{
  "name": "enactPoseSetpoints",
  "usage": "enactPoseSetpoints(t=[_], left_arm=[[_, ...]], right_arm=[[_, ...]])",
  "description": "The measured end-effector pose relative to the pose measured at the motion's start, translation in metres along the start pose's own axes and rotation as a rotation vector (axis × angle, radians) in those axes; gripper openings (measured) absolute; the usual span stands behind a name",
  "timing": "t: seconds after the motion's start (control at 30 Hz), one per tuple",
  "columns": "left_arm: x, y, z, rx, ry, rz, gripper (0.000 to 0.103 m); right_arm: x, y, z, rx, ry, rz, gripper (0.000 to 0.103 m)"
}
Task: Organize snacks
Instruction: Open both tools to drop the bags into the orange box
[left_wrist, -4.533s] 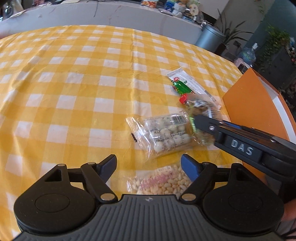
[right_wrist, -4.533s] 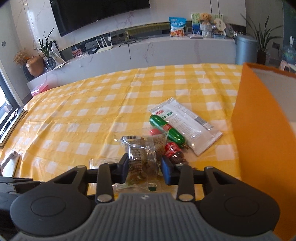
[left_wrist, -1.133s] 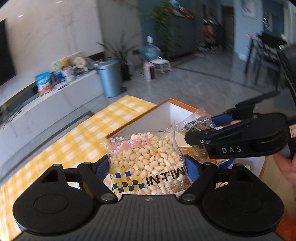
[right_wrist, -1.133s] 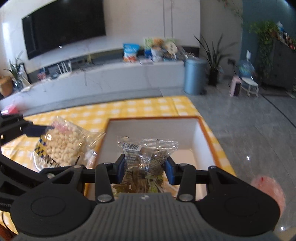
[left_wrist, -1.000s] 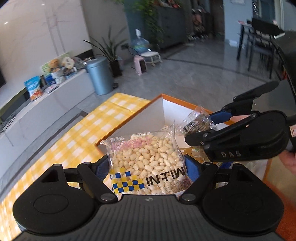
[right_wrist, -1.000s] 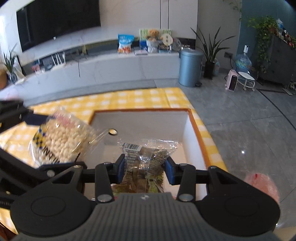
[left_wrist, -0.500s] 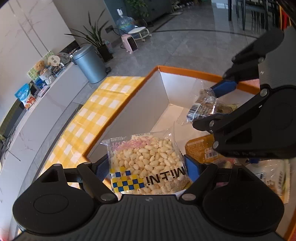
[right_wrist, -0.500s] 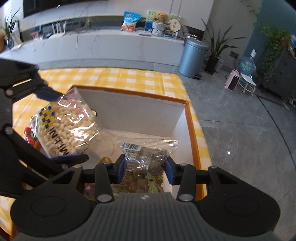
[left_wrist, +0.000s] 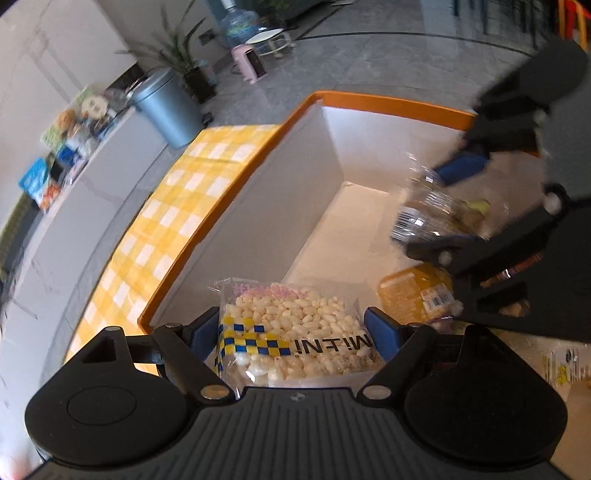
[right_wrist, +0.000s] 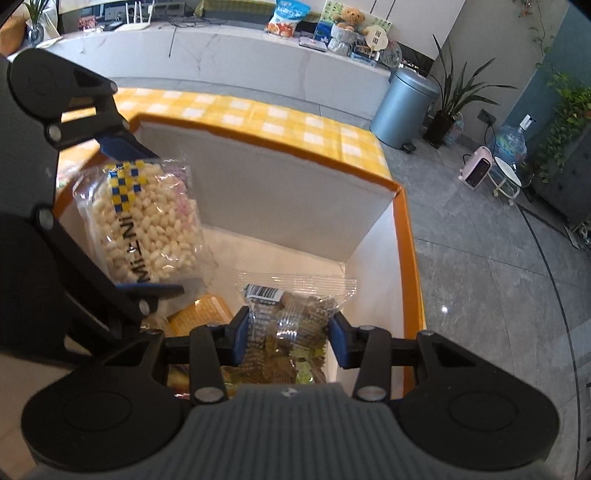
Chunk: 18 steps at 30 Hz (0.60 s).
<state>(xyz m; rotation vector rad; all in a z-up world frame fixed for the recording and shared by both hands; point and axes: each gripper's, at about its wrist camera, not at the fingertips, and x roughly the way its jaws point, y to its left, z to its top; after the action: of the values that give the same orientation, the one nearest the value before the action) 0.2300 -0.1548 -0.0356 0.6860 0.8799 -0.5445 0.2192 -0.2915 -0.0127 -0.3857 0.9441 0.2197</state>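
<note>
Lowered since a second ago, both grippers now over the open orange-rimmed box (right_wrist: 400, 236) instead of above it. Left gripper (left_wrist: 295, 330), jaws pinching a clear bag of pale puffed snacks (left_wrist: 291, 332), near the box's left wall. Right gripper (right_wrist: 288, 339), jaws clamped on a crinkly packet of brownish snacks (right_wrist: 291, 325), toward the far right corner. Best released low, apart from each other. Orange packet (left_wrist: 413, 295) already on the box floor; bare white floor beyond. Yellow-checked counter (right_wrist: 280, 118) behind the far wall.
</note>
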Motion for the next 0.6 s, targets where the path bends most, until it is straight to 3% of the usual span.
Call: enactPoseSetpoints(t=[0.23,0.6], left_arm=[[-0.002,-0.002,-0.001,-0.007,-0.013,0.007,0.101],[-0.020,-0.004,-0.002,-0.006,-0.062,0.029,0.103]], right_arm=[[0.002,0.003,-0.002,0.001,0.016,-0.010,0.044],[-0.012,-0.004,0.000,-0.002,-0.008,-0.057,0.062]])
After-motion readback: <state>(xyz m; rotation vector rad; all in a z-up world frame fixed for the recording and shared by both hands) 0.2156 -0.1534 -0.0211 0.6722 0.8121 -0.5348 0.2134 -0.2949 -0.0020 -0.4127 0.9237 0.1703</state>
